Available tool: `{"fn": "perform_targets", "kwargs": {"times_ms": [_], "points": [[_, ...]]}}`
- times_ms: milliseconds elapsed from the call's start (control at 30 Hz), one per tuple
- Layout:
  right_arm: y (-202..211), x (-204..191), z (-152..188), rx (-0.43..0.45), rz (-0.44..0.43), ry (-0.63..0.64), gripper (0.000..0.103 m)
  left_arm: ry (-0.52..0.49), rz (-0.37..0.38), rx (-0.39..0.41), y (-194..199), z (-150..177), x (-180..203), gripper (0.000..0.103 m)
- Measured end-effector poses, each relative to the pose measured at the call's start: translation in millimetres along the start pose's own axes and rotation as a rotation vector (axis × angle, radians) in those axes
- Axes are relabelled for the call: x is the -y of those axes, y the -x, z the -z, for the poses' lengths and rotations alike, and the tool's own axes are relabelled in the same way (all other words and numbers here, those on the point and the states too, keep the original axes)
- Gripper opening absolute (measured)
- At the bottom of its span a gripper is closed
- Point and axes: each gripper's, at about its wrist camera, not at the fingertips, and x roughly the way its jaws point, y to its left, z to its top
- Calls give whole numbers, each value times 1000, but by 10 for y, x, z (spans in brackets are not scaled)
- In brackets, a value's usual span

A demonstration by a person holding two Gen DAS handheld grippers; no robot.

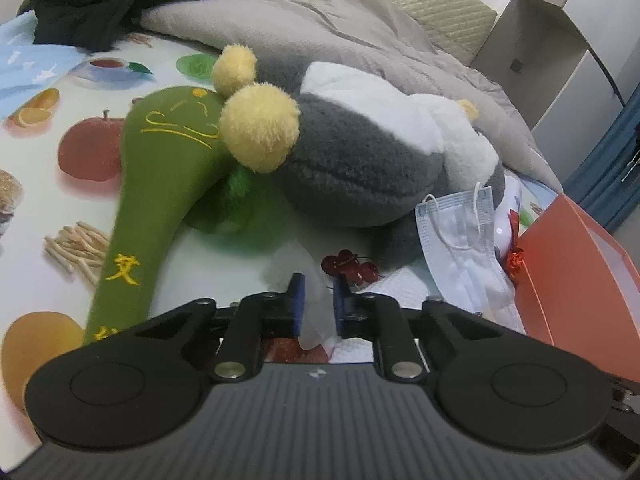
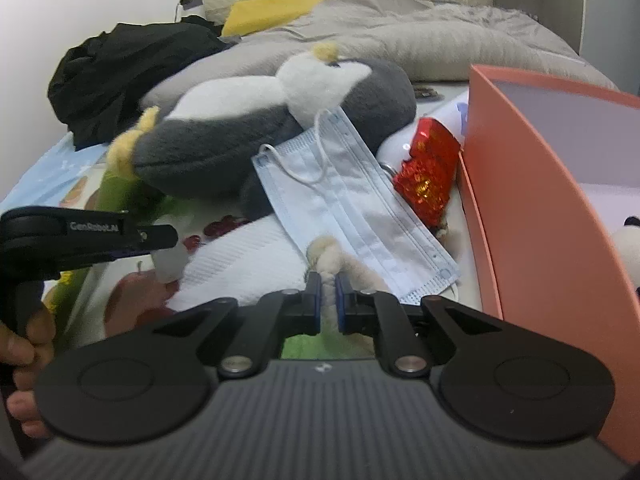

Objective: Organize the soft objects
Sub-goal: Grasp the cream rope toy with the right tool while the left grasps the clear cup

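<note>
A grey and white penguin plush (image 1: 360, 152) (image 2: 224, 136) with yellow feet lies on the fruit-print sheet. Against its feet rests a green plush stick (image 1: 160, 168) with yellow embroidery. My left gripper (image 1: 318, 284) (image 2: 164, 240) is shut on a thin, see-through white sheet (image 1: 312, 320) (image 2: 170, 264) beside a white textured cloth (image 2: 240, 260). My right gripper (image 2: 328, 284) is shut on a small beige fuzzy plush piece (image 2: 330, 256). That piece sits at the near edge of a pale blue face mask (image 2: 352, 200) (image 1: 460, 240).
An orange box (image 2: 540, 200) (image 1: 572, 272) stands open at the right, with a panda plush (image 2: 628, 248) just showing inside. A red foil packet (image 2: 430, 168) lies beside it. A black garment (image 1: 112, 0) and a grey quilt (image 1: 360, 32) fill the back. A hand (image 2: 24, 344) holds the left gripper.
</note>
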Motion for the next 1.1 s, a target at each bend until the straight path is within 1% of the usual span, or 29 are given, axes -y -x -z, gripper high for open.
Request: {"fn": "perform_targets", "kwargs": {"times_ms": [33,67,167,233,467,633,667,700,733,767,800,833,867,967,1000,1067,1100], "points": [[29,-17,0,4,-1,6,10,3,5,1,34,5,-9,6],[63,-41,2,6,-1,13,10,7,13,4,81,11,-19,3],[178,-103,30,12,-2,29,10,0,6,17,231,47,-39,1],[258,-145,63,14,-4,41,10,16,13,20,347,85,-79,0],[478,-260,241,0,-4,67,10,47,34,24,655,265,-201,0],[488,-306,431,-53,-11,72,12,58,55,6,589,296,-242,2],[490,-300,460,-65,-21,65,13,62,55,1,554,286,-242,3],[491,-297,479,-74,-28,58,14,74,61,-11,506,268,-248,10],[496,-292,496,-80,-32,53,17,88,79,-18,465,254,-258,23],[496,-284,511,-82,-29,52,29,101,92,-19,429,241,-267,32],[497,-275,519,-82,-21,52,36,115,92,-15,393,229,-270,42],[500,-262,526,-78,-15,50,51,125,95,-6,363,218,-266,44],[504,-252,533,-72,-11,51,60,137,102,-4,324,204,-264,44],[485,-220,537,-63,-1,69,67,191,125,-19,175,167,-265,46],[459,-212,540,-69,-3,75,69,203,125,-19,124,158,-250,47],[400,-196,546,-87,-10,78,77,207,111,-18,43,144,-206,47],[379,-196,553,-92,-15,79,78,216,111,-18,9,140,-198,47]]}}
